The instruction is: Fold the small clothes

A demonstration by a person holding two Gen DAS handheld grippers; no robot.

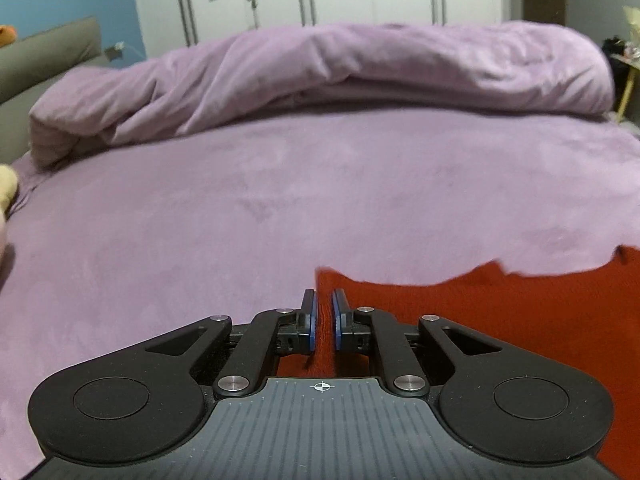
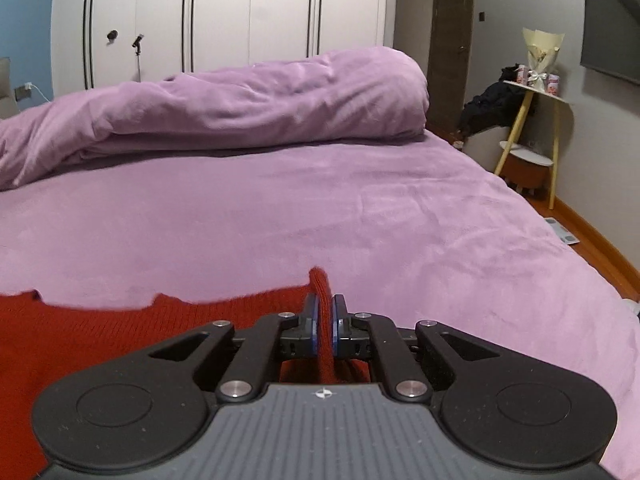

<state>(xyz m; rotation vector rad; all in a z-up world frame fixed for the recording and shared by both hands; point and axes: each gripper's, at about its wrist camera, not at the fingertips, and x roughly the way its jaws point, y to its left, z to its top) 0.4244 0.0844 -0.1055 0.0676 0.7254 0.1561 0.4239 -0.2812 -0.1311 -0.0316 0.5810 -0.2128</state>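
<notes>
Nearest your left wrist camera, the left gripper [image 1: 323,300] has its jaws clenched on the left edge of the red knit garment [image 1: 500,320], with a strip of the knit running down between the blue pads [image 1: 312,320]. In your right wrist view, the right gripper [image 2: 325,304] is likewise clamped on a raised fold of the same red garment [image 2: 100,336], which pokes up past the pad tips. The garment stretches between your two grippers, over the near part of the bed [image 2: 360,216], on its lilac sheet. A rolled lilac duvet [image 1: 360,68] lies across the far side of the bed, before white wardrobe doors [image 2: 220,16].
</notes>
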